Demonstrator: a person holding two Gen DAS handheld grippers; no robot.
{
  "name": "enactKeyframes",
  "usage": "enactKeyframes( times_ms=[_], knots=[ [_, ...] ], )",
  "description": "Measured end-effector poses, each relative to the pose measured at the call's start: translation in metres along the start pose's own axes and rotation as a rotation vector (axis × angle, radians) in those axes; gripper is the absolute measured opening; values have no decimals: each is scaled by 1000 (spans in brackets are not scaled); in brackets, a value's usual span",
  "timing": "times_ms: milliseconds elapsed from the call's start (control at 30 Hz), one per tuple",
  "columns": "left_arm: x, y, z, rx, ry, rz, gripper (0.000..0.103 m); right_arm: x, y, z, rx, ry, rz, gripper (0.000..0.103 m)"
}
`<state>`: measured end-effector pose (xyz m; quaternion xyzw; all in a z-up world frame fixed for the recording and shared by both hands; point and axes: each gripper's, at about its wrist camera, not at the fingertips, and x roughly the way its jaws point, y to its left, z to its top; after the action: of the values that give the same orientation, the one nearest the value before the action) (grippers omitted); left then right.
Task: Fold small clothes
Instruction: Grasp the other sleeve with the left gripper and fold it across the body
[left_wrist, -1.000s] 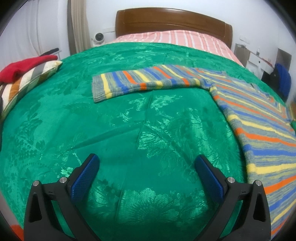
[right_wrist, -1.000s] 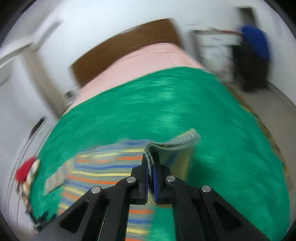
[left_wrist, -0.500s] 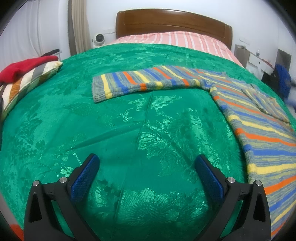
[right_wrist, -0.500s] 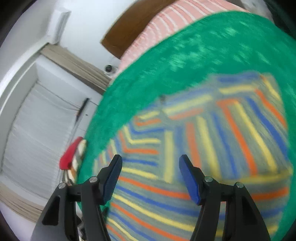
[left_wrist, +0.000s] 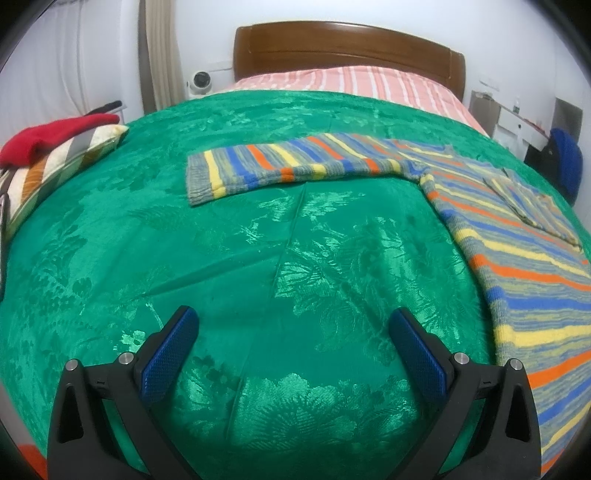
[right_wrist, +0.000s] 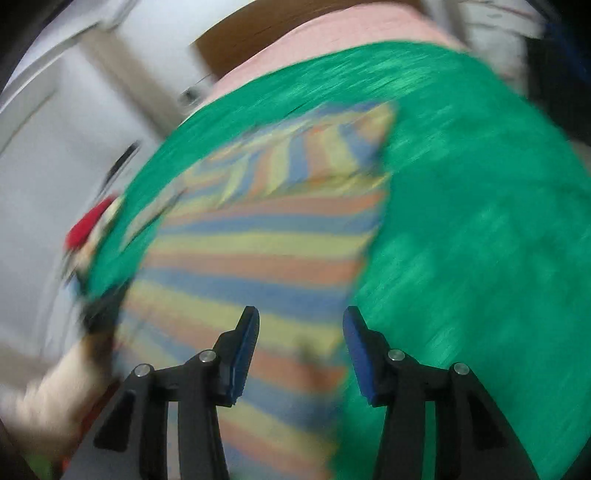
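Note:
A striped sweater (left_wrist: 517, 236) in blue, yellow, orange and grey lies flat on the green bedspread (left_wrist: 258, 258). Its left sleeve (left_wrist: 280, 166) stretches out to the left. Its right sleeve (left_wrist: 532, 206) lies folded over the body. My left gripper (left_wrist: 293, 332) is open and empty, hovering over bare bedspread in front of the left sleeve. In the blurred right wrist view, my right gripper (right_wrist: 301, 325) is open and empty above the lower part of the sweater (right_wrist: 258, 243), near its right edge.
A striped pillow (left_wrist: 62, 158) with a red garment (left_wrist: 55, 133) on it lies at the bed's left edge. The wooden headboard (left_wrist: 347, 48) and pink striped sheet (left_wrist: 351, 81) are at the far end. A blue item (left_wrist: 565, 166) and furniture stand right of the bed.
My right gripper carried the right sleeve's cuff over the sweater's body, opened and let it go, then drew back. The sleeve now lies folded on the body. My left gripper stayed still.

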<state>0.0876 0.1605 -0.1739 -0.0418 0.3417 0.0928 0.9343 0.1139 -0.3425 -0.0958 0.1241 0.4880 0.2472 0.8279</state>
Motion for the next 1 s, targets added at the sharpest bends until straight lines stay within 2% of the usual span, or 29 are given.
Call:
enactKeyframes(
  times_ms=[67,133,200,233,267,333,367,433,500,567,633,767,867,933,1000],
  knots=[
    [-1,0,-1,0,-3,0,103,7,19,-31,-52,84,36,48],
    [-1,1,-1,-2,-5,-2,103,21,24,-67,-85,210,-5,48],
    [-2,1,-1,-3,-6,-3,103,27,16,-101,-88,332,-110,45],
    [-1,1,-1,-3,-7,-3,103,25,13,-111,-85,361,-145,40],
    [-2,1,-1,-2,-7,-1,103,21,9,-118,-72,387,-177,40],
    [-2,1,-2,-1,-7,1,103,12,6,-125,-70,397,-298,41],
    [-2,1,-2,0,-6,3,103,3,9,-126,-92,369,-337,41],
    [-2,1,-1,0,-2,4,103,-17,22,-119,-111,257,-306,43],
    [-4,1,2,4,17,4,103,-31,37,-107,-106,121,-266,53],
    [-9,1,4,14,44,-7,102,-36,49,-98,-120,-35,-273,65],
    [-17,3,10,22,60,-43,103,-27,63,-94,-133,-156,-305,65],
    [-31,23,46,-5,39,-80,102,-12,61,-89,-65,-210,-259,65],
    [-28,57,90,-105,24,-74,103,6,70,-97,-51,-210,-214,65],
    [-10,81,114,-177,51,-79,102,13,76,-105,-86,-200,-215,65],
    [20,100,131,-235,110,-60,102,17,83,-114,-124,-188,-218,65]
  ],
)
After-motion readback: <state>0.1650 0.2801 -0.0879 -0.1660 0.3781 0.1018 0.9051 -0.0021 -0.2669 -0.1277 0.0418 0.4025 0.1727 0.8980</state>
